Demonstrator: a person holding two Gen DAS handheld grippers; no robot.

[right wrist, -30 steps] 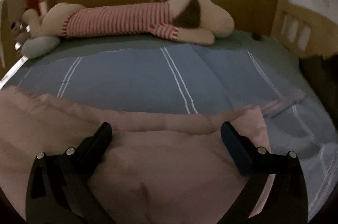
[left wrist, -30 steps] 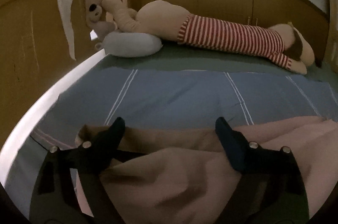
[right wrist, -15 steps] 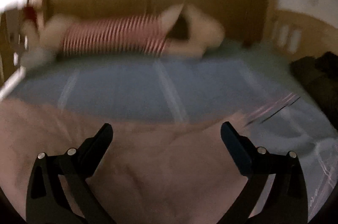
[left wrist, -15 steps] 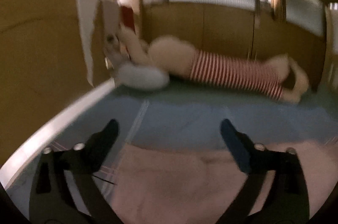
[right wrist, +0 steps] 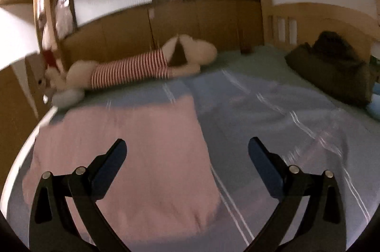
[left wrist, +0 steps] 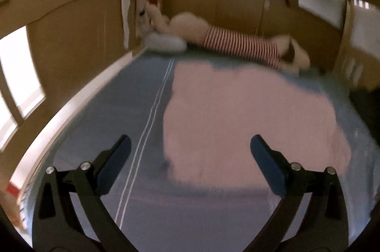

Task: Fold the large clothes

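Two grippers, left (left wrist: pixel 188 149) and right (right wrist: pixel 187 152), jaws wide and empty, above one pink garment (left wrist: pixel 249 114).

The left gripper (left wrist: pixel 188 147) is held above the surface, angled downward, its jaws spread wide with nothing gripped between them. The dark blue pads (left wrist: pixel 267 165) are seen facing each other across an open gap. The right gripper (right wrist: pixel 186 151) is likewise held raised and tilted downward, jaws spread wide, nothing clamped.
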